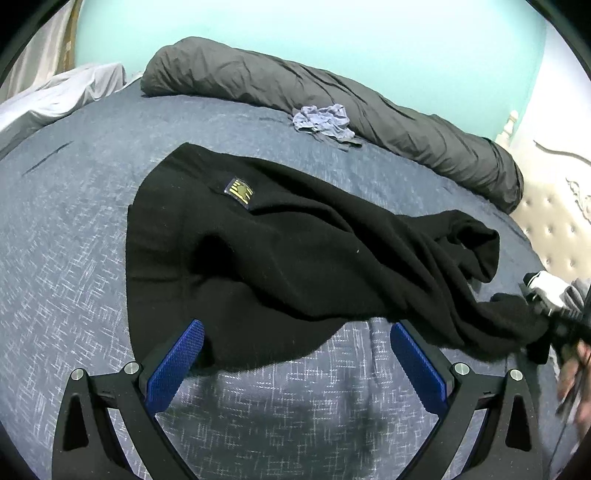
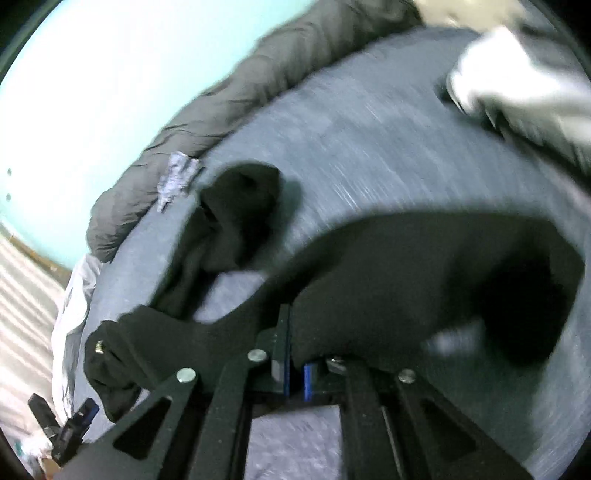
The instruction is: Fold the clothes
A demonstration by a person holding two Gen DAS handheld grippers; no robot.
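so there's a black garment (image 1: 280, 258) spread over a blue-grey bedspread (image 1: 74, 258) with a little white crosshatch pattern, taking up most of the middle of the bed. it has a small yellow woven label (image 1: 239, 192) showing on its upper part. the left side of it lies fairly flat, the right side is bunched and pulled into a stretched ridge running off toward the right edge of the left wrist view.

left gripper (image 1: 295, 365) sits low over the near edge of the garment with its blue pads spread wide, nothing between them. the left pad (image 1: 177, 365) overlaps the hem in the view, but i can't tell whether it's actually touching the cloth.

right gripper (image 2: 293, 363) is clamped tight on a fold of the black garment, the blue pads pressed together with cloth between them, and the fabric drapes up and over the fingers. that view is pretty motion-blurred so details are mushy. in the left wrist view you can see that gripper at far right with a hand (image 1: 576, 373) around it.

along the far side of the bed there's a long rolled dark grey duvet (image 1: 332, 96), with a crumpled pale blue cloth (image 1: 325, 120) lying against it. a white and grey bundle (image 1: 550, 288) sits near the right edge, just past the bunched end of the garment. teal wall (image 1: 314, 33) behind.
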